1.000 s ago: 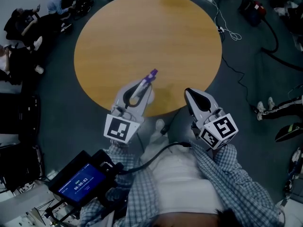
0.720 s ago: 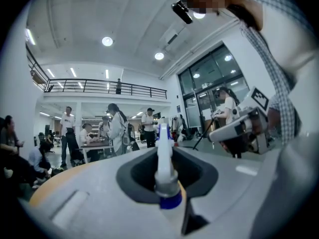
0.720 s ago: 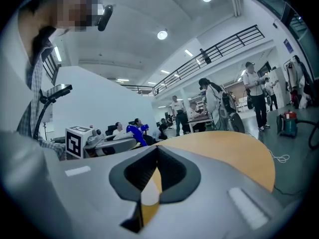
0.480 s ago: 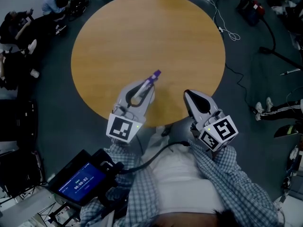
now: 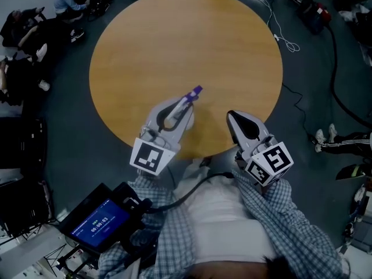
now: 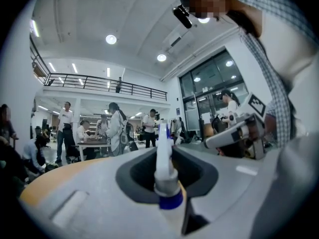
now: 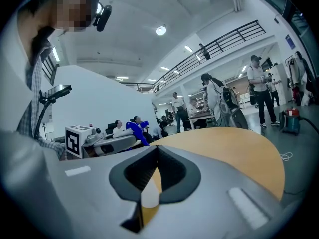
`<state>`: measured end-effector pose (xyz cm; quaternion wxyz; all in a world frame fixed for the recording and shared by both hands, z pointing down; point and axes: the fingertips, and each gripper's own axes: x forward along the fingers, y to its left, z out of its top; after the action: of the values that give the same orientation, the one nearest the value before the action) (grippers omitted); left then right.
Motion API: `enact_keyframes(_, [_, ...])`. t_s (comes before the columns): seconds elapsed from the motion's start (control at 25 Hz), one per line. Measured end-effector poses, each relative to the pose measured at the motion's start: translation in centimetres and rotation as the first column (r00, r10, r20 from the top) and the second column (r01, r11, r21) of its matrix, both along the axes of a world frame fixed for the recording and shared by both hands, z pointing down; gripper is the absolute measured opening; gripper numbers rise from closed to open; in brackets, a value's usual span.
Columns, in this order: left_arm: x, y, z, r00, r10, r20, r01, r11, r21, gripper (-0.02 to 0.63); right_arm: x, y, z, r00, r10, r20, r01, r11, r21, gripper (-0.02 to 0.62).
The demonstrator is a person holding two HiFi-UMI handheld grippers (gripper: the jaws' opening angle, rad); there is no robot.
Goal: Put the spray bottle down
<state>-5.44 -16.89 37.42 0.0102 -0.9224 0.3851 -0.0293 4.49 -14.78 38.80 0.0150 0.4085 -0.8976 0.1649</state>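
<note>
My left gripper (image 5: pixel 185 104) is shut on a spray bottle (image 5: pixel 187 100), which lies roughly level along the jaws with its purple nozzle pointing away over the round wooden table (image 5: pixel 174 39). In the left gripper view the white neck and blue collar of the bottle (image 6: pixel 166 176) stand between the left gripper's (image 6: pixel 167 183) pads. My right gripper (image 5: pixel 234 118) hovers at the table's near edge, shut and holding nothing. The right gripper view shows that gripper's (image 7: pixel 156 149) tips meeting over the table (image 7: pixel 239 148), with the left gripper (image 7: pixel 107 143) and the bottle's blue nozzle (image 7: pixel 134 131) at its left.
A device with a lit screen (image 5: pixel 96 224) hangs at my lower left. People sit by the floor at the upper left (image 5: pixel 35 28). Cables (image 5: pixel 279 34) and a dark bag (image 5: pixel 314 10) lie on the floor right of the table.
Both grippers have moved a little further in over the table's near edge, the left still carrying the bottle. Neither grip has changed.
</note>
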Motion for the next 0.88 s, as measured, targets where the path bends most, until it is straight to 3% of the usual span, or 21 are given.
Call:
enact_keyframes(0.4, [-0.9,-0.6,0.4,1.0,-0.007,-0.013,0.007,1.0,-0.012,0.076,-0.5,-1.1,0.1,1.0,-0.02,0.022,0.019,1.0,0.008,0.003])
enact_keyframes(0.88, [-1.6,-0.3,1.1,1.0,-0.001,-0.023,0.0,0.999,-0.033,0.175,-0.4,-1.8,0.3,0.999,-0.016,0.034,0.016,1.0,0.001,0.003])
